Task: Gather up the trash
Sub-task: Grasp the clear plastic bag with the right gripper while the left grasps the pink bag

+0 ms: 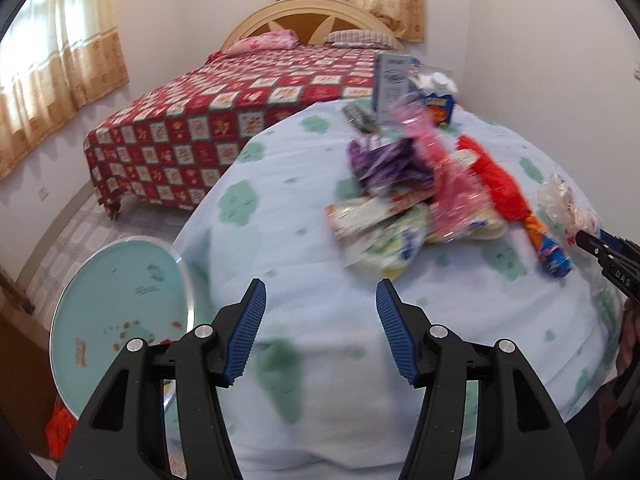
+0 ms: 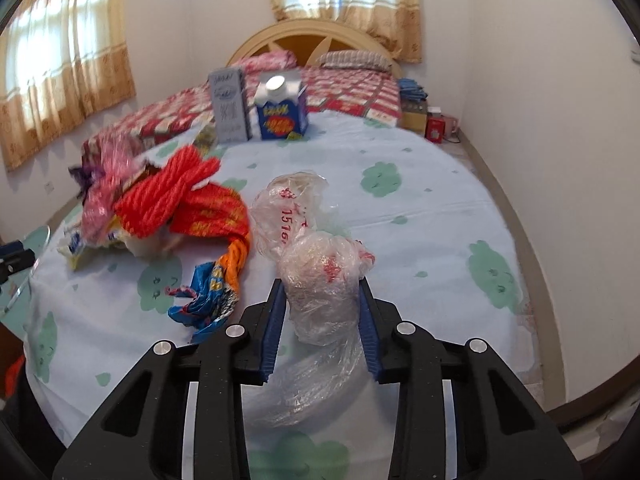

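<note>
A pile of trash lies on a table with a light blue cloth (image 1: 312,216): purple wrapper (image 1: 384,160), pink wrapper (image 1: 436,168), red wrapper (image 1: 500,184), white-yellow packet (image 1: 392,240). My left gripper (image 1: 320,300) is open and empty, hovering over the cloth in front of the pile. My right gripper (image 2: 322,300) is shut on a crumpled clear plastic bag (image 2: 320,276) with red print; it also shows in the left wrist view (image 1: 592,240). The red wrapper (image 2: 188,196) and a blue-orange wrapper (image 2: 216,288) lie left of it.
A grey box (image 2: 230,106) and a blue carton (image 2: 282,110) stand at the table's far side. A round teal bin lid or tray (image 1: 120,312) sits below the table's left edge. A bed with a red quilt (image 1: 224,120) stands behind.
</note>
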A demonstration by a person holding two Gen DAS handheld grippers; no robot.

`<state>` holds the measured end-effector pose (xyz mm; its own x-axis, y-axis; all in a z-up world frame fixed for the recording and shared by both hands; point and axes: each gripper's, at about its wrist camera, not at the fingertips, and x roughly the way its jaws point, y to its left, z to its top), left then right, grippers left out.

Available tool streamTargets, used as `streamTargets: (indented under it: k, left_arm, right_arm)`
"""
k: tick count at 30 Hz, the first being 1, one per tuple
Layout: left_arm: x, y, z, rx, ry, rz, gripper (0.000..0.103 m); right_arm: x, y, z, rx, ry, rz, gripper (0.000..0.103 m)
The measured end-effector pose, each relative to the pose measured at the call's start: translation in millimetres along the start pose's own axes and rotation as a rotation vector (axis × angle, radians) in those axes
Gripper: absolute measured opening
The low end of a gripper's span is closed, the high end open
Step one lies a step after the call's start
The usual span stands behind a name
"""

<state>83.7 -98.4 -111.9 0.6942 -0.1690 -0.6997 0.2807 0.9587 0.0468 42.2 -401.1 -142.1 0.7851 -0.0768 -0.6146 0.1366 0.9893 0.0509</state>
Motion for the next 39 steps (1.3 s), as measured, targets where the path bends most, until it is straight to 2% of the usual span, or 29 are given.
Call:
streamTargets:
  k: [7,13,17,18,19,21,24,31,39]
  left_arm:
    - [-2,-43,23,0.026,-0.031,-0.046,0.057]
    - [5,-79,42,0.053,-0.044,-0.070,0.057]
    - [25,-89,49,0.060,-0.024,-0.044,0.057]
    - [30,-89,50,0.060,-0.014,-0.042,0.053]
    - [34,-89,50,0.064,-0.005,-0.050,0.036]
    - [41,-90,49,0.083,0.031,-0.074,0.025]
    - [36,-89,45,0.097,0.038,-0.103,0.007]
    - [-7,-65,43,0.116,-0.022,-0.127,0.007]
    - [-41,-28,30,0.095,-0.069,-0.090,0.007]
  right_arm:
    - [-26,-13,1,0.024,-0.067,-0.044,0.035]
    - [-30,-16,-5,0.038,-0.084,-0.025,0.035]
    - [-29,-9,-5,0.033,-0.091,0.003,0.036]
    - [-29,-8,-6,0.032,-0.092,0.005,0.036]
    - [-29,-8,-6,0.031,-0.094,0.010,0.036]
    - [-30,-7,-7,0.033,-0.096,0.021,0.036]
    - [-32,-6,-8,0.032,-0.102,0.031,0.036]
    - [-43,8,1,0.014,-0.135,0.048,0.036]
    - [-48,43,12,-0.046,-0.154,0.083,0.036]
